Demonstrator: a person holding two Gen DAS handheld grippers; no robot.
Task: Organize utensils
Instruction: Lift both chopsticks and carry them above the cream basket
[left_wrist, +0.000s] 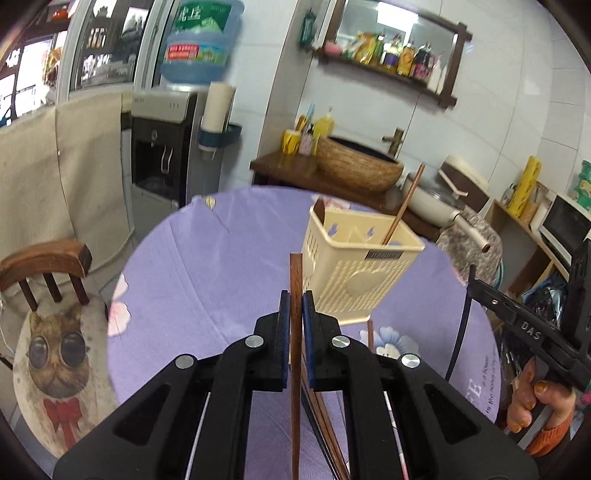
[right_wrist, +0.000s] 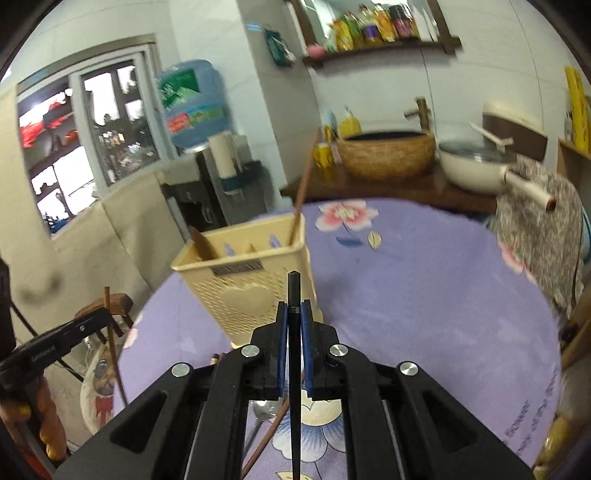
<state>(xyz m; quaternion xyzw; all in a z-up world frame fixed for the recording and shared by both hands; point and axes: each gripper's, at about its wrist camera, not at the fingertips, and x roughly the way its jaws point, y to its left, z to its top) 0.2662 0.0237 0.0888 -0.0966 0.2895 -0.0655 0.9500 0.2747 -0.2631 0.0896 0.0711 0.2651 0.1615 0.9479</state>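
While the left tongs (left_wrist: 294, 306) pinch a brown wooden chopstick (left_wrist: 295, 280) tight between their blue pads, its tip rises just in front of the cream utensil basket (left_wrist: 354, 269), which stands on the purple-clothed surface (left_wrist: 207, 266). Another brown chopstick (left_wrist: 404, 205) leans inside the basket's far corner, and more chopsticks (left_wrist: 321, 413) lie on the cloth below the basket. From the right wrist, the right tongs (right_wrist: 294, 314) are clamped on a black chopstick (right_wrist: 294, 288), held just right of the basket's (right_wrist: 240, 280) heart-embossed front; a spoon (right_wrist: 264, 410) lies nearer than the basket.
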